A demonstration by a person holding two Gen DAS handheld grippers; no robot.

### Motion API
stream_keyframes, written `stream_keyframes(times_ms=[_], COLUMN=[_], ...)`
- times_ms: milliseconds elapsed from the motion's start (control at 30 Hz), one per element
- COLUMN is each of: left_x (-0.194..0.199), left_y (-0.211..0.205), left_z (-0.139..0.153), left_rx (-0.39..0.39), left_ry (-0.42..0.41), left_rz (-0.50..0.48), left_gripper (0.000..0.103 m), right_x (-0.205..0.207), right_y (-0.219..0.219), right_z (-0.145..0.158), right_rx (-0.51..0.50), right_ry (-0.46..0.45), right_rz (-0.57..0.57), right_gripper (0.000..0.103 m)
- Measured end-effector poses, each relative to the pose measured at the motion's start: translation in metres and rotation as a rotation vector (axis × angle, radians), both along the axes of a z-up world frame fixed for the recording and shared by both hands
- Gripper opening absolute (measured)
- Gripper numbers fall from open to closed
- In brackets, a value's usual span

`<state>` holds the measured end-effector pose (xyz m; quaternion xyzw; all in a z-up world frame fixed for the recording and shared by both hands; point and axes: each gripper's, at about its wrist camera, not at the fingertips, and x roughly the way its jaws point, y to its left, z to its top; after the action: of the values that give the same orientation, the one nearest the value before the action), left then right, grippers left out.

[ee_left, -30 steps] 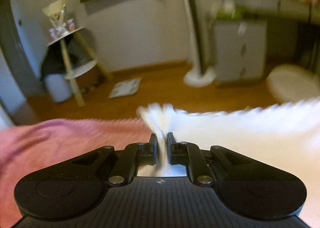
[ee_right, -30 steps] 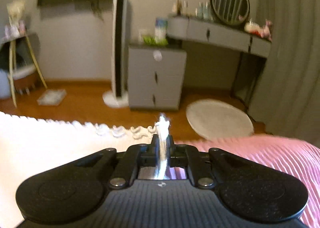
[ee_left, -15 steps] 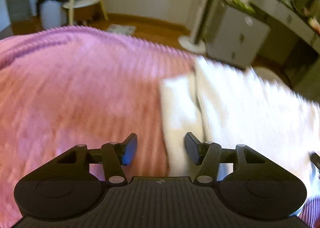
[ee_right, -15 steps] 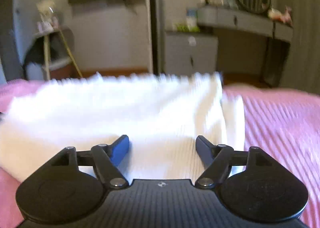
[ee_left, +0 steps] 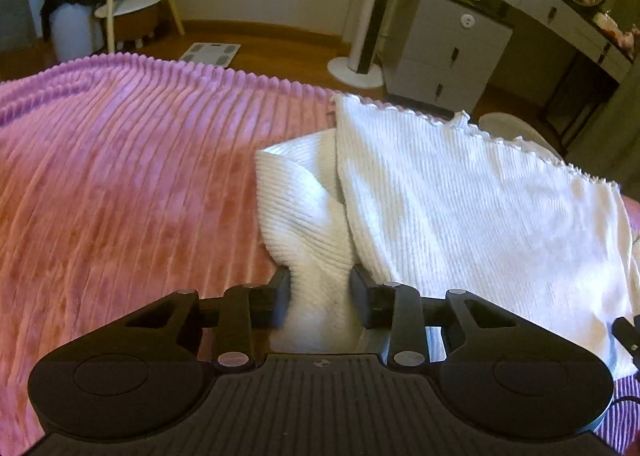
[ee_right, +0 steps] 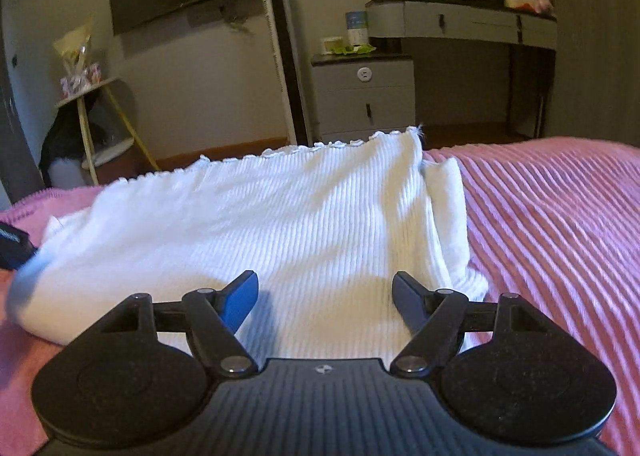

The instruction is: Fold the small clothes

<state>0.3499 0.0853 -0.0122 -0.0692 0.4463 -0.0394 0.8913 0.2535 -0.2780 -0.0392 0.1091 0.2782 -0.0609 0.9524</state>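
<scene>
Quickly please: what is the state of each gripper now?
Left gripper: jaws just closed in, pinching a fold of the white ribbed knit garment.
Right gripper: just opened, open above the same garment, holding nothing.

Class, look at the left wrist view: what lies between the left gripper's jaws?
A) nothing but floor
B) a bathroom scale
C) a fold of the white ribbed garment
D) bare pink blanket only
C: a bunched fold of the white ribbed garment sits between the jaws of the left gripper, atop the pink blanket.
</scene>
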Motion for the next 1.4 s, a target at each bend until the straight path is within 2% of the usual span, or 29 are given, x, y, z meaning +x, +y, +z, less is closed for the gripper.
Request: stream_keyframes(times_ms=[67,133,167,200,300,400,567,600,667,733,867,1033,1100,1167,1200,1267,1333,1367,1400], left_x=[0.003,0.009,0.011,0.012,0.012,0.013,0.013,0.014,0.015,0.015,0.01,0.011,0.012,0.011,0.012,0.012,0.012,0.012,0.013], left_y=[0.004,0.012,0.015,0.017,0.014,0.012,0.027,0.027,0.023,0.024,0.035,0.039,0.037,0.037,0.037,0.038,0.037,0.035,0.032], left_z=[-0.003,-0.007,-0.007,-0.006,0.003,0.013,0.025,0.024,0.017,0.006,-0.01,-0.014,-0.016,-0.016,-0.016,-0.015,-0.016,-0.017,-0.018], left_rx=[-0.018,-0.068,-0.088,-0.103,-0.095,-0.109,-0.309,-0.315,-0.261,-0.224,-0.232,-0.245,-0.222,-0.23,-0.242,-0.316,-0.388,-0.399,-0.397], left_ry=[0.017,0.047,0.058,0.063,0.05,0.044,0.028,0.029,0.045,0.073,0.082,0.07,0.065,0.063,0.061,0.075,0.084,0.076,0.079], left_rz=[-0.007,-0.001,0.006,0.006,-0.016,-0.031,0.0,-0.001,-0.008,-0.002,0.018,0.028,0.033,0.038,0.034,0.009,-0.017,-0.03,-0.039], left_gripper=[0.036,0.037,0.034,0.026,0.013,0.011,0.011,0.012,0.013,0.019,0.039,0.051,0.059,0.06,0.061,0.064,0.075,0.081,0.081], right_x=[-0.005,-0.008,-0.009,-0.01,-0.011,-0.013,-0.016,-0.016,-0.017,-0.018,-0.019,-0.021,-0.022,-0.023,-0.023,-0.024,-0.025,-0.026,-0.026], right_y=[0.002,0.004,0.006,0.008,0.013,0.016,0.019,0.019,0.02,0.022,0.025,0.026,0.026,0.026,0.027,0.027,0.027,0.027,0.027], right_z=[0.001,0.001,0.001,0.001,-0.001,-0.003,-0.004,-0.004,-0.005,-0.005,-0.006,-0.006,-0.005,-0.006,-0.006,-0.006,-0.006,-0.006,-0.006], right_rx=[0.026,0.039,0.04,0.042,0.061,0.063,0.065,0.068,0.071,0.071,0.071,0.07,0.08,0.097,0.101,0.105,0.109,0.112,0.114], right_ry=[-0.012,-0.02,-0.021,-0.021,-0.024,-0.025,-0.031,-0.03,-0.028,-0.029,-0.034,-0.038,-0.043,-0.044,-0.044,-0.046,-0.049,-0.051,-0.051], right_rz=[0.0,0.005,0.007,0.007,0.012,0.017,0.021,0.02,0.021,0.029,0.05,0.062,0.064,0.066,0.064,0.068,0.072,0.074,0.074], right_gripper=[0.075,0.075,0.075,0.075,0.075,0.075,0.077,0.078,0.079,0.082,0.085,0.085,0.085,0.085,0.085,0.085,0.085,0.085,0.085])
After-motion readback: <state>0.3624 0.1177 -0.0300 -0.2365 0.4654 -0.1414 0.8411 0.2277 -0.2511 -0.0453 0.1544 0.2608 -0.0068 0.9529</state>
